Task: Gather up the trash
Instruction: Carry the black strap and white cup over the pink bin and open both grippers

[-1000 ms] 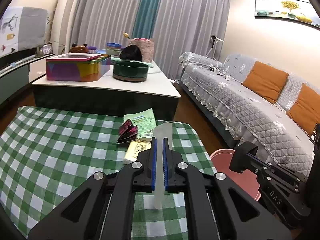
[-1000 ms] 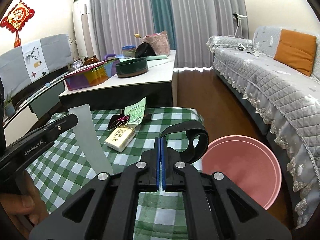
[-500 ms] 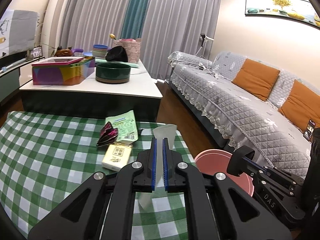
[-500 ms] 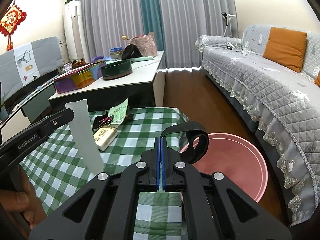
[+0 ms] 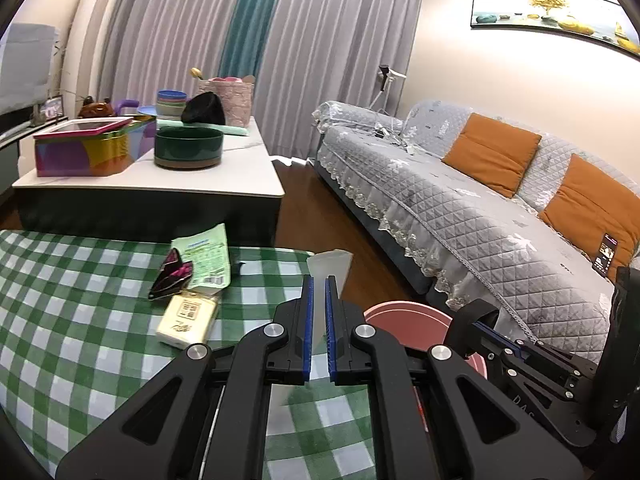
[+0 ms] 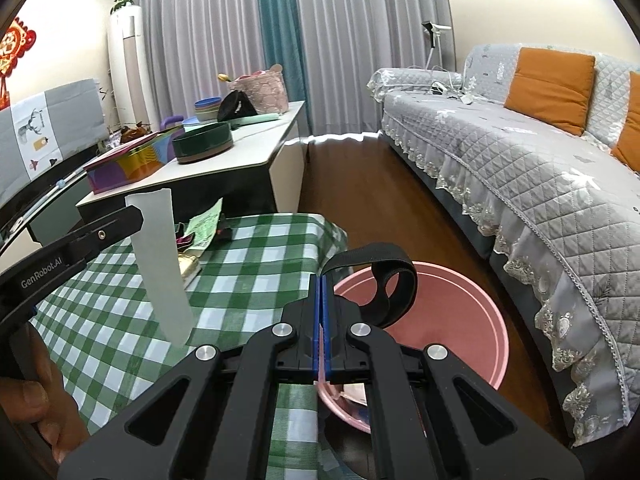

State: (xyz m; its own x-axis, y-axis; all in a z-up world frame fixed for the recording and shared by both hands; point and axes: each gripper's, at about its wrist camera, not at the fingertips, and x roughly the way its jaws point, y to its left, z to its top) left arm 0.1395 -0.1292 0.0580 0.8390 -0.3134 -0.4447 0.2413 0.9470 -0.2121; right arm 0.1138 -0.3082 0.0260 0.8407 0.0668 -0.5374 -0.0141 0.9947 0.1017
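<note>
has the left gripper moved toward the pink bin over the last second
Yes. In the right wrist view the left gripper, shut on a translucent strip, has shifted right, closer to the pink bin.

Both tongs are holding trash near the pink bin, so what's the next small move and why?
Probably carry the right tongs a little farther out over the pink bin and open them. They are shut on a black strap loop already hanging above the bin's rim. The left tongs, shut on a pale translucent strip, are above the checked tablecloth, so they should follow.
</note>
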